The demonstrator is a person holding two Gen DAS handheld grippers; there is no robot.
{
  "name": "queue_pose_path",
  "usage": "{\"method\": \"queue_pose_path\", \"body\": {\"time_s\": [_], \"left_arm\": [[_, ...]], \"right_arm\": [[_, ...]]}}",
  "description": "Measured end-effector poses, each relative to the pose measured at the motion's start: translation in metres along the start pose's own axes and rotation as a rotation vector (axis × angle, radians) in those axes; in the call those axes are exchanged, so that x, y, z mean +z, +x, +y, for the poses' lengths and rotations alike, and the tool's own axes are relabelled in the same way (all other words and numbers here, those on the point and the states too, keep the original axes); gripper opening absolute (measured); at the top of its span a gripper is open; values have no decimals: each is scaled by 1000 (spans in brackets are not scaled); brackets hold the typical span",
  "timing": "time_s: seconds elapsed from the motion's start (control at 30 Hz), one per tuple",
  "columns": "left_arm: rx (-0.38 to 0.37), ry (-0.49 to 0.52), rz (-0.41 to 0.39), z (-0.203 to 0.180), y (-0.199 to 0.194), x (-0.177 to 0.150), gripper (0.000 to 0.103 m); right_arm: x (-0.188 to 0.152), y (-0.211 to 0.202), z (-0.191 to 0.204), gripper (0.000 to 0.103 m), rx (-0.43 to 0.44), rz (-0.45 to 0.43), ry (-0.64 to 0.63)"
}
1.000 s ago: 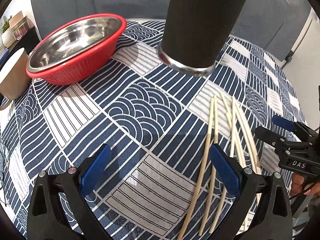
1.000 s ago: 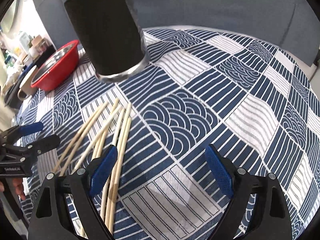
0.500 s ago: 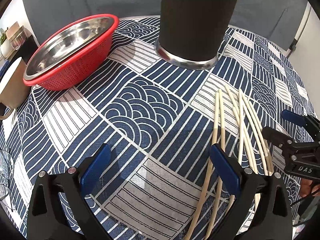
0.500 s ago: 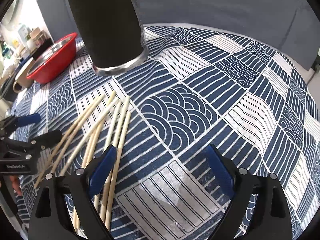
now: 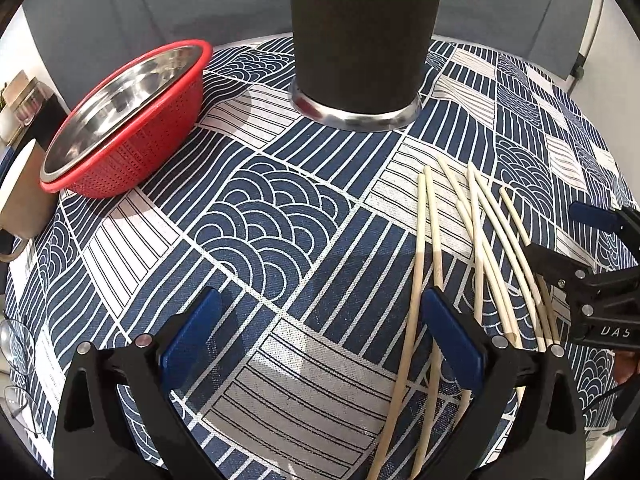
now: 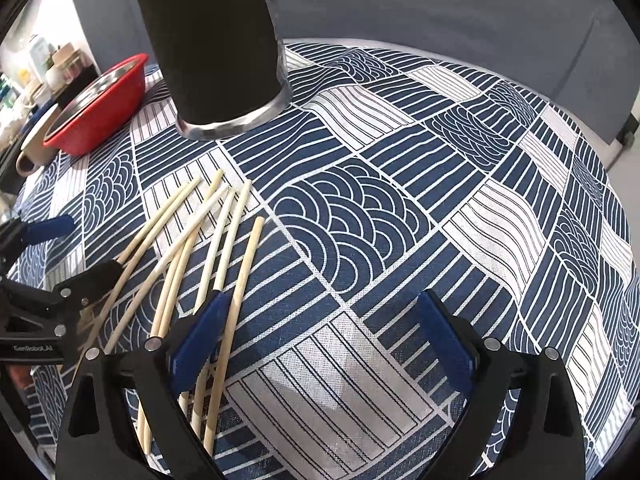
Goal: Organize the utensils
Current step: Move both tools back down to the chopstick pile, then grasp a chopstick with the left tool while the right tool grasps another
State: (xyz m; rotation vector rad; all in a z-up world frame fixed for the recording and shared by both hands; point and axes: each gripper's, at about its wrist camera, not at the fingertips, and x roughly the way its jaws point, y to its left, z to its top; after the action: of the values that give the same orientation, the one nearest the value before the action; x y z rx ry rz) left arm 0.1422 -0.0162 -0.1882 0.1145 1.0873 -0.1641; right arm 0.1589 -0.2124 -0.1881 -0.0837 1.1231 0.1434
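Several pale wooden chopsticks (image 5: 418,240) (image 6: 254,240) lie loosely fanned on the blue-and-white patterned tablecloth (image 5: 260,220). A tall black utensil holder (image 5: 360,32) (image 6: 212,40) with a silver base ring stands upright beyond them. My left gripper (image 5: 320,300) (image 6: 90,245) is open over bare cloth, and the chopsticks run under its right finger. My right gripper (image 6: 323,300) (image 5: 556,232) has its jaws opening, with only cloth in the gap and the chopsticks passing under its left finger. Neither gripper holds anything.
A red colander (image 5: 132,152) (image 6: 100,120) with a steel bowl (image 5: 132,92) nested in it sits left of the holder. A beige mug (image 5: 20,200) (image 6: 36,148) stands at the far left. Eyeglasses (image 5: 16,344) lie at the left table edge. Grey upholstery rises behind the table.
The left wrist view has rolled, so the black holder now stands straight at the top centre. The chopsticks lie as before. Both grippers stay wide apart and have gripped nothing.
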Motion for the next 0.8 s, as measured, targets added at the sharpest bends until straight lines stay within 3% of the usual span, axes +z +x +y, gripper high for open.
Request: {"method": "queue_pose_path", "body": {"time_s": [0.23, 0.3, 0.43, 0.57, 0.73, 0.8], "left_arm": [[-3, 1, 9, 3, 0, -1, 97], [-8, 9, 16, 6, -1, 0, 94], [-14, 14, 26, 14, -5, 1, 83], [-15, -1, 45, 26, -9, 2, 64], [-13, -14, 55, 36, -12, -1, 51], [-9, -20, 54, 41, -15, -3, 40]], "right_arm": [[3, 0, 0, 89, 0, 39, -5], [4, -1, -1, 85, 4, 43, -12], [3, -7, -1, 61, 12, 52, -29], [3, -11, -6, 35, 14, 59, -33], [2, -14, -17, 17, 12, 67, -26], [2, -15, -22, 14, 7, 70, -22]]}}
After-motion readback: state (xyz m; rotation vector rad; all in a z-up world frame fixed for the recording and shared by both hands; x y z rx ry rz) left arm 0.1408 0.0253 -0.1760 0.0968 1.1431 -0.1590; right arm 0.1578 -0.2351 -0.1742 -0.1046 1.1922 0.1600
